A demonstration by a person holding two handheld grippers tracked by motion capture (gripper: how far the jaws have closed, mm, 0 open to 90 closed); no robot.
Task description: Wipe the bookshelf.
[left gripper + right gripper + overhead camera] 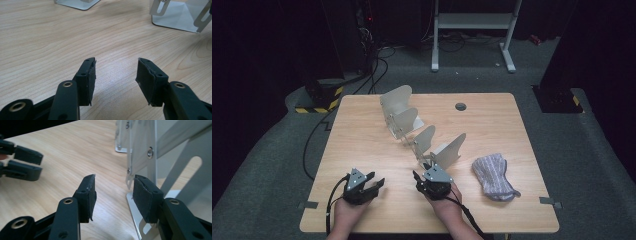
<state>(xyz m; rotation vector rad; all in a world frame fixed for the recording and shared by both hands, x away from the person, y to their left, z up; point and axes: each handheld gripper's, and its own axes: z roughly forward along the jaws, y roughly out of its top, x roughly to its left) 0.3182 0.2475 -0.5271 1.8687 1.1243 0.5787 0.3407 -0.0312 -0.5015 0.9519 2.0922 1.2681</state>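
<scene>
- Left gripper [373, 185]: sits low over the near-left part of the worktop [362, 145], held in the person's left hand [346, 212]. The left gripper view [116, 72] has its jaws apart with only bare wood grain between them. It holds nothing and touches nothing.
- Folding metal rack [414, 132]: a zigzag of pale hinged panels running from the far centre of the worktop down towards the near centre. It stands upright and spread out. In the left gripper view, two of its base plates [175, 18] lie further off.
- Right gripper [424, 176]: at the rack's near end, held in the right hand [446, 202]. The right gripper view [113, 192] has its jaws apart; the slotted end panel [150, 152] stands just beside the right-hand jaw, and its base plate runs under that jaw. No pad presses on metal, and I cannot tell whether the jaw touches the panel. The left gripper also appears at the left edge of that view.
- Striped cloth [493, 176]: lies crumpled on the near-right part of the worktop, well apart from both grippers, untouched.
- Progress, my judgement: early. The approach to the rack's near end looks finished, but no grip is made. Closing on the end panel and moving or folding the rack remains.
</scene>
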